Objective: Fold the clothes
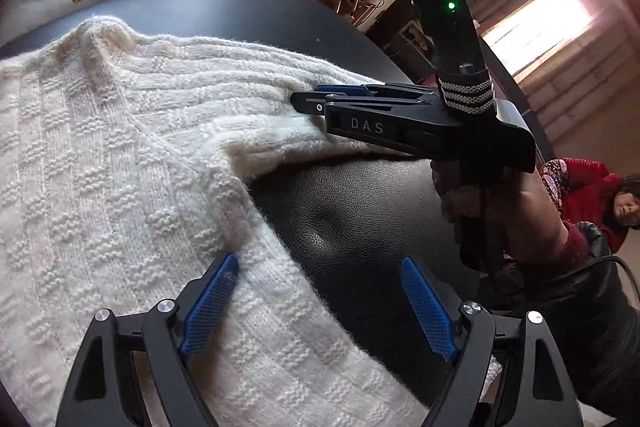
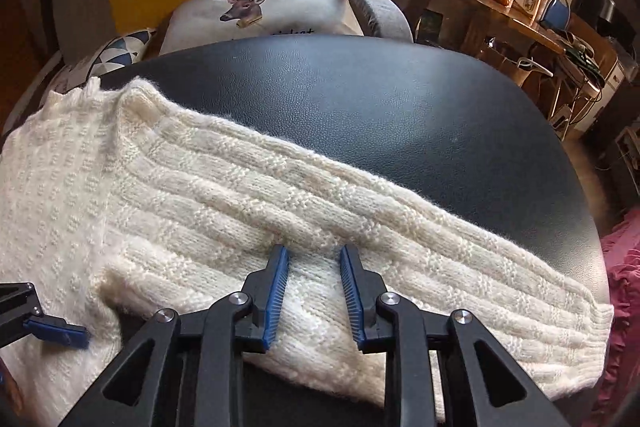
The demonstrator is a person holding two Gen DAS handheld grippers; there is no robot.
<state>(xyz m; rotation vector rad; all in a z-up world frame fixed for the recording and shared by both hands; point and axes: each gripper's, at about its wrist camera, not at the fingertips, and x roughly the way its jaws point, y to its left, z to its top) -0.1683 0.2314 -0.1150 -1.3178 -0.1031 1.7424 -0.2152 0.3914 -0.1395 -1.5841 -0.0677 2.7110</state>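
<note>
Two tools work one cream knit sweater (image 2: 168, 187) spread on the black desk (image 2: 380, 99). My right tool (image 2: 314, 255) stands partly spread, its blue pads either side of a ridge of the sleeve (image 2: 400, 227), seemingly not pinching it. My left tool (image 1: 318, 267) is spread wide over the sweater's body edge, holding nothing. Risk: the loose, stretchy knit may slip or drag if the pads close on only one layer, skewing the fold. The sleeve's long axis runs from far left to near right, cuff (image 2: 576, 339) pointing right, near the desk's edge.
</note>
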